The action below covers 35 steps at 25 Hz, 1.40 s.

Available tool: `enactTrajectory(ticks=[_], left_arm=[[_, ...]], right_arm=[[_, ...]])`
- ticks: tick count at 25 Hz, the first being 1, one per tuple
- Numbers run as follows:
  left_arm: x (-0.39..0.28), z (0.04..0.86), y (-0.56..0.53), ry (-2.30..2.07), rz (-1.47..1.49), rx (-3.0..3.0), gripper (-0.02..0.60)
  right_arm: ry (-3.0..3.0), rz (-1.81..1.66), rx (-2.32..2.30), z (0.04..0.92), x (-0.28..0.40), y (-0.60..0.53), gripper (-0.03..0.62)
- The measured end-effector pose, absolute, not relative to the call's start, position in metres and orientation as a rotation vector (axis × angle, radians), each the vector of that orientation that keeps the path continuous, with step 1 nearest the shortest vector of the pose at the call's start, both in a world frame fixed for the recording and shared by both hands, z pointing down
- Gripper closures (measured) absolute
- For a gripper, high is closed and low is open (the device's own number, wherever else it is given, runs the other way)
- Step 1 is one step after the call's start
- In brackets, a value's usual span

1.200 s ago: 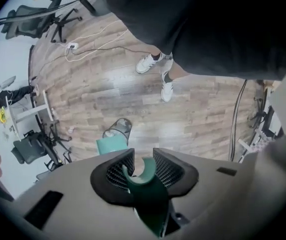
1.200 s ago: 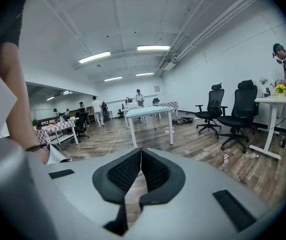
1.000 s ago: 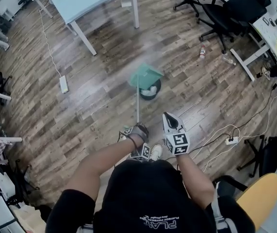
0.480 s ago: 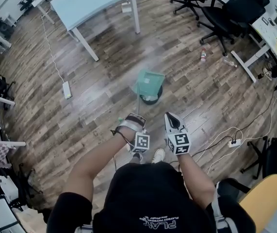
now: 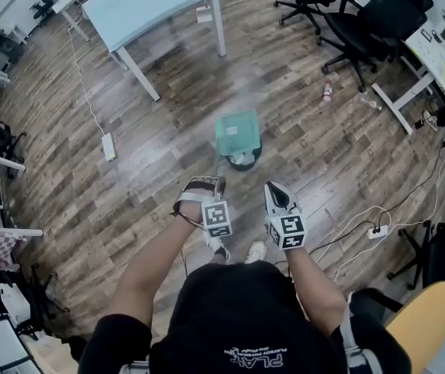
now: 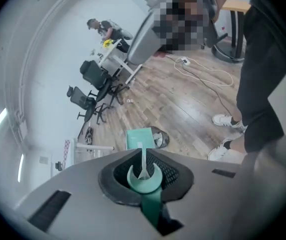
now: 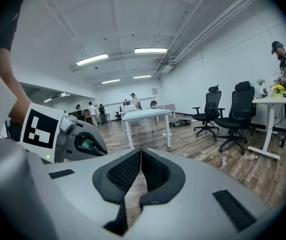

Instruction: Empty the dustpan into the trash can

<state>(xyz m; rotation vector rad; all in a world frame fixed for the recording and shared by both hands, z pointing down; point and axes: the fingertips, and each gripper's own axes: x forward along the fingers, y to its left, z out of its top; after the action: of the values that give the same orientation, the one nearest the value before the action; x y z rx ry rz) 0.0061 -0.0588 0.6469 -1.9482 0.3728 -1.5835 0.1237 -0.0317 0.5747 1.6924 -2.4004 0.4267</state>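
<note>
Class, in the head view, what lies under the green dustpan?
A dark round trash can, pale rubbish showing at its near edge. The dustpan covers most of its opening, so the rest inside is hidden.

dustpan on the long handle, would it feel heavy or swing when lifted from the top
Probably light: the dustpan looks like thin teal plastic. Likely to swing or twist, since its thin handle is long and held only at the top end.
</note>
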Motion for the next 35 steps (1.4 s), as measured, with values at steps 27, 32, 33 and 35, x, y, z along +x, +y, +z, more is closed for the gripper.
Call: enactTrajectory(ticks=[27, 32, 33, 35], left_arm=[[-0.065, 0.613, -0.089, 1.370, -1.250, -2.763, 0.540], [-0.080, 0.602, -0.095, 1.518, -1.164, -2.796, 0.541], [-0.083, 0.600, -0.096, 1.535, -1.151, -2.795, 0.541], [-0.090, 0.597, -0.099, 1.576, -1.123, -2.791, 0.541]], right_arm=[[-2.436, 0.422, 1.607, 0.578, 0.102, -0.035, 0.569], [-2.443, 0.408, 1.586, 0.576, 0.095, -0.037, 0.569], [-2.443, 0.405, 1.582, 0.576, 0.093, -0.038, 0.569], [-2.444, 0.400, 1.572, 0.575, 0.088, -0.041, 0.569]])
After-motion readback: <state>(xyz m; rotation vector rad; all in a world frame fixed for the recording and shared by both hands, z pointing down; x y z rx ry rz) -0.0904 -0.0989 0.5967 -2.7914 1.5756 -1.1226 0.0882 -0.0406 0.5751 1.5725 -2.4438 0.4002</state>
